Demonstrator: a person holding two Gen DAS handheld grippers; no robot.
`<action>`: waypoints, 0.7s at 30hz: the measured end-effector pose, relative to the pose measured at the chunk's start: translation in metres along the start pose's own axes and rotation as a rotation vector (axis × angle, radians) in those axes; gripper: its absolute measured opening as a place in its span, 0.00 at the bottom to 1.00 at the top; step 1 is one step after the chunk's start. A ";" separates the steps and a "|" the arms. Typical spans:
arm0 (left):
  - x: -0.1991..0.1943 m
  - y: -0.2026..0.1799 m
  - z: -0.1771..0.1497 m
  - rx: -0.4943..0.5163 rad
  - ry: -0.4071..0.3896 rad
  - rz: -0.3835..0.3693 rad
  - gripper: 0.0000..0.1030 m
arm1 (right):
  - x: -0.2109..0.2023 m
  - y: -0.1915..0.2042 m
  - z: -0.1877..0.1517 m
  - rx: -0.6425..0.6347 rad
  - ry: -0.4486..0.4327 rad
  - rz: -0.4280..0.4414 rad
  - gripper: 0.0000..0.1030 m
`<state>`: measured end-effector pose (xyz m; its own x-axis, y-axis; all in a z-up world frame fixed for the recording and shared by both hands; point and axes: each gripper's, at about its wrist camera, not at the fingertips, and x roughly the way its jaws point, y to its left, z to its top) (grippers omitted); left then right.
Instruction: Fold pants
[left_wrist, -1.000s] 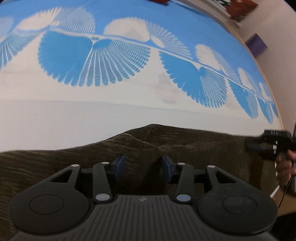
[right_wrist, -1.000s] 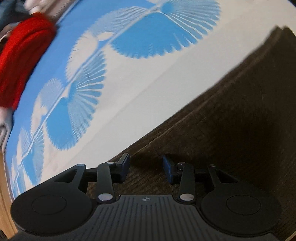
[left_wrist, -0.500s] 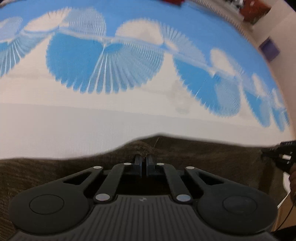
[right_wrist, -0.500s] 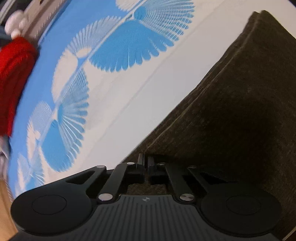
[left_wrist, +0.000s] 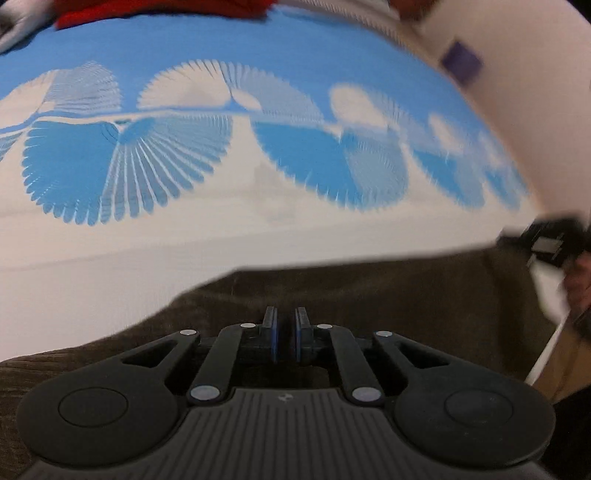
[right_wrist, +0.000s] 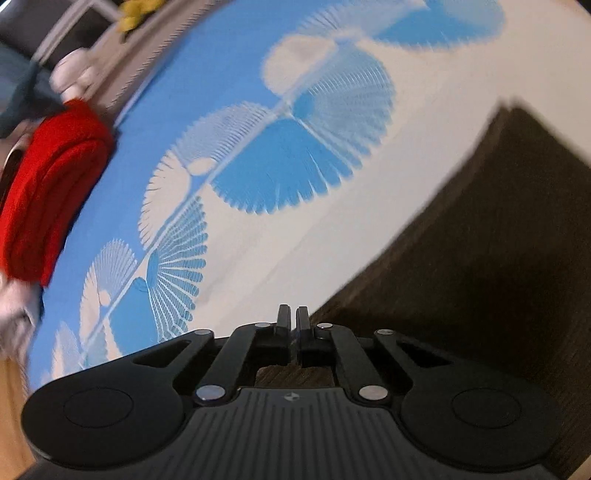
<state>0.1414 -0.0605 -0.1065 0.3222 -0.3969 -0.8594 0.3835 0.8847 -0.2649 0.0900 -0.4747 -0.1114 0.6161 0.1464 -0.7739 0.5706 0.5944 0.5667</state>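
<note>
Dark brown corduroy pants (left_wrist: 388, 295) lie across a blue-and-white patterned sheet (left_wrist: 184, 251). In the left wrist view my left gripper (left_wrist: 286, 332) pinches a fold at the pants' far edge; its jaws are opening by a sliver, but the pads still press on the fabric. The right gripper (left_wrist: 546, 240) shows blurred at that view's right edge, with a person's hand behind it. In the right wrist view my right gripper (right_wrist: 293, 321) is shut on the left edge of the pants (right_wrist: 480, 266), and brown cloth shows under its fingers.
A folded red garment (right_wrist: 48, 184) and a white cloth (right_wrist: 14, 310) lie at the far side of the sheet (right_wrist: 295, 236). Wooden floor (right_wrist: 11, 387) shows past the sheet's corner. A purple patch (left_wrist: 461, 59) sits on the pale wall.
Both grippers went from open over the pants' edge to shut on it. They have since risen a little, lifting the gripped edge, and the views have swung across the sheet.
</note>
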 end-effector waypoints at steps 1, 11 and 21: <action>0.009 -0.003 -0.001 0.019 0.024 0.017 0.08 | -0.004 -0.001 0.000 -0.029 -0.005 0.000 0.09; 0.049 -0.024 -0.002 0.146 -0.029 0.221 0.05 | -0.061 -0.070 0.010 -0.003 -0.103 -0.053 0.24; 0.046 -0.078 -0.004 0.266 -0.013 -0.011 0.07 | -0.118 -0.179 0.009 0.222 -0.215 -0.093 0.25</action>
<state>0.1229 -0.1463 -0.1270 0.3272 -0.4109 -0.8510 0.6008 0.7855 -0.1483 -0.0804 -0.6055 -0.1192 0.6427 -0.0851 -0.7614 0.7200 0.4066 0.5623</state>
